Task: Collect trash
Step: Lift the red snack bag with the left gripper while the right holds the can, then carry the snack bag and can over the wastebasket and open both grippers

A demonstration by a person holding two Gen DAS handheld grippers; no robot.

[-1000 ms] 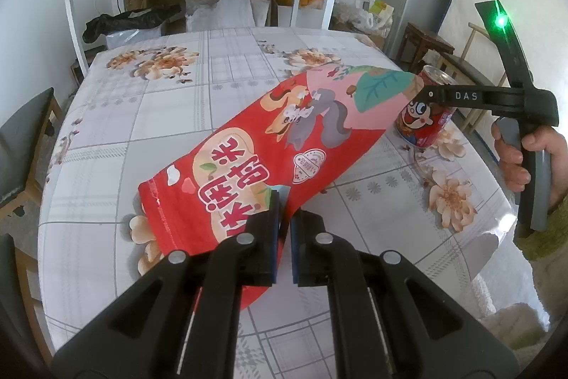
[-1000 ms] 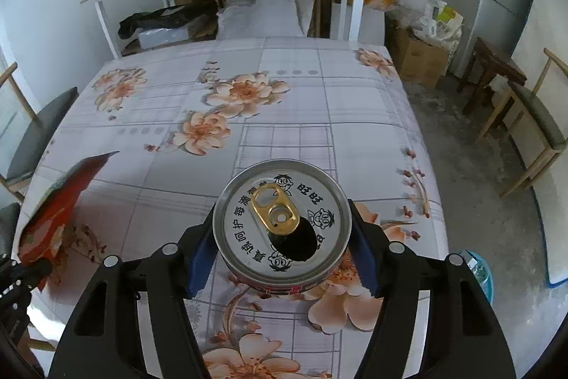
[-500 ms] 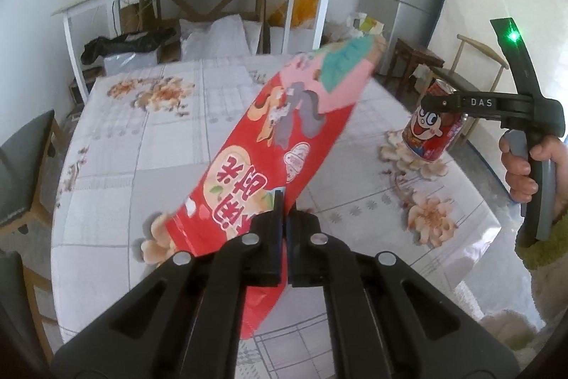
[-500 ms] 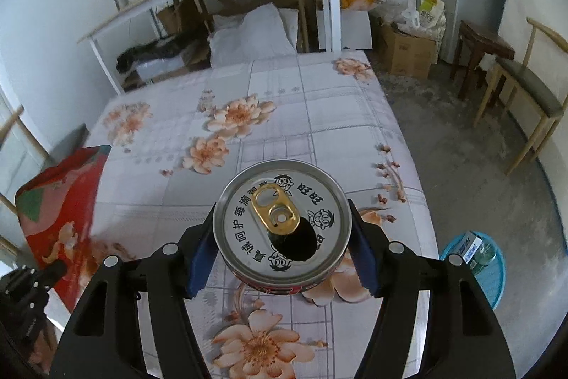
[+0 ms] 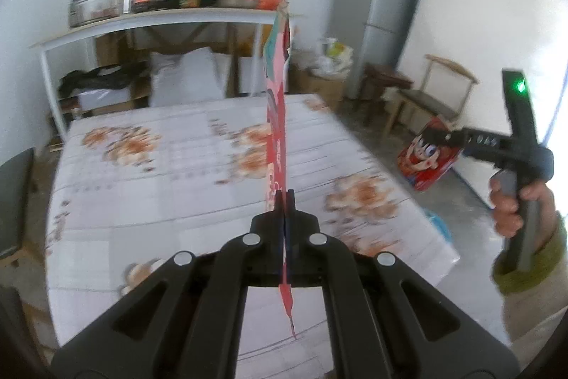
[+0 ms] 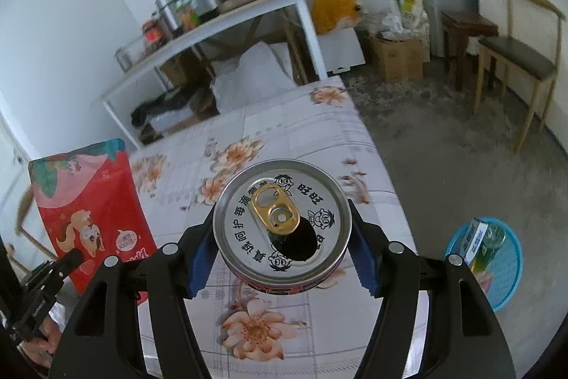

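Note:
My left gripper is shut on a red snack bag, held upright and edge-on above the table; its printed face shows in the right wrist view. My right gripper is shut on a red drink can with an open silver top, held above the table's right side. In the left wrist view the can hangs in the right gripper past the table's right edge. A blue basket on the floor to the right holds a carton and a bottle.
The table has a floral checked cloth. A white shelf table with pots and jars stands behind it. A fridge, chairs and boxes stand at the right.
The left gripper lifted the snack bag off the table and turned it upright. The right gripper raised the can and moved it out past the table's right edge.

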